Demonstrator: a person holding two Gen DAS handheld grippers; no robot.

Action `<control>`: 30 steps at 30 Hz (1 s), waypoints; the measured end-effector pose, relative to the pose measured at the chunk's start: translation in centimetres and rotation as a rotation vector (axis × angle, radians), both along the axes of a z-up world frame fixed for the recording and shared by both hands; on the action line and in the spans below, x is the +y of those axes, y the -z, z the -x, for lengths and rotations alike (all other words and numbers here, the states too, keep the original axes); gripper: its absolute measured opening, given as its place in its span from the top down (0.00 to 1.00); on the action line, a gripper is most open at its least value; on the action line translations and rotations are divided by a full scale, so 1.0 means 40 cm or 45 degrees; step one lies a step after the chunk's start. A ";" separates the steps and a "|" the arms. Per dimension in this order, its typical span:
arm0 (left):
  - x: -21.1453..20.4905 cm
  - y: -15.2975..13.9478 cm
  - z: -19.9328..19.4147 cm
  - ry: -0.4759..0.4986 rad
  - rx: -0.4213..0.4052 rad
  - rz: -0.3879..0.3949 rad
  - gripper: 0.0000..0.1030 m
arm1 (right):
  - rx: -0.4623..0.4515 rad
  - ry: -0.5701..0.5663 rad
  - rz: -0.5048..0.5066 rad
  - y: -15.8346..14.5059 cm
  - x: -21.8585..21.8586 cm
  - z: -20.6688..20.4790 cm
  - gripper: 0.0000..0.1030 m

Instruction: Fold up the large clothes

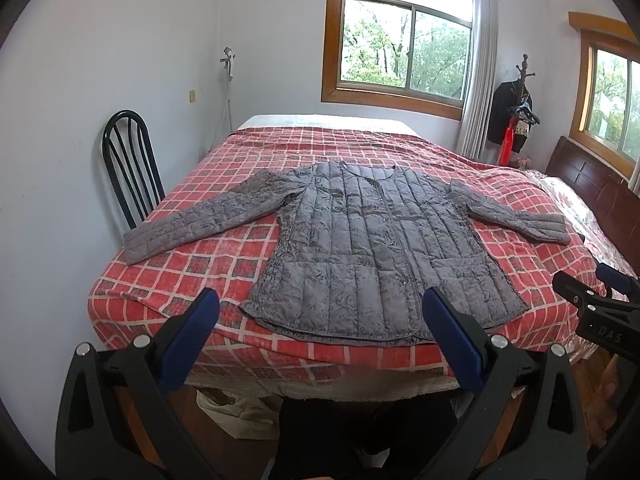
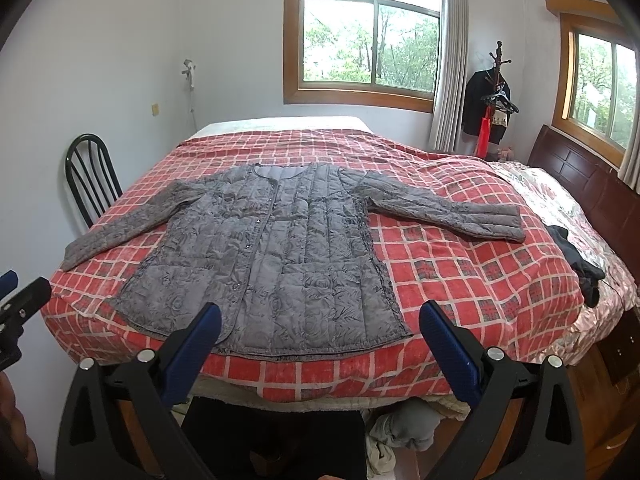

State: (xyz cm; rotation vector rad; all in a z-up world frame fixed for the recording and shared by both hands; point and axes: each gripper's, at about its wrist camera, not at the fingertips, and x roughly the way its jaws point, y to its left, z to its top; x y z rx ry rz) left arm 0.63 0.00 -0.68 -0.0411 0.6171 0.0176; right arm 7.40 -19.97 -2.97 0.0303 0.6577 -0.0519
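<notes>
A black chair [image 1: 130,168] is seen beside the bed [image 1: 224,200], far left of the tools. The quilted jacket [image 1: 368,248] is spread flat ahead. Left tool [image 1: 320,316] and right tool [image 2: 320,320] are held wide apart, empty.

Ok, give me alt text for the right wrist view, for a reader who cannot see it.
A grey quilted jacket lies flat, front up, sleeves spread, on a bed with a red checked blanket. The open right gripper hovers at the near edge, touching nothing; a black chair stands left.
</notes>
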 end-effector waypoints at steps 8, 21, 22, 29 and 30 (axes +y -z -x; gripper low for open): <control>-0.003 0.002 0.001 -0.002 0.004 0.002 0.03 | 0.000 -0.001 -0.001 0.002 -0.001 -0.001 0.04; -0.005 0.011 -0.001 -0.003 0.010 0.006 0.03 | 0.001 -0.001 0.000 -0.002 -0.002 -0.001 0.04; -0.005 0.010 0.000 -0.002 0.009 0.006 0.03 | 0.001 -0.001 0.000 -0.003 -0.002 -0.001 0.04; -0.006 0.011 0.000 -0.001 0.009 0.005 0.03 | -0.001 -0.002 0.003 -0.001 0.000 -0.001 0.04; -0.006 0.013 -0.001 0.000 0.010 0.005 0.03 | -0.001 -0.002 0.003 -0.002 -0.001 -0.001 0.04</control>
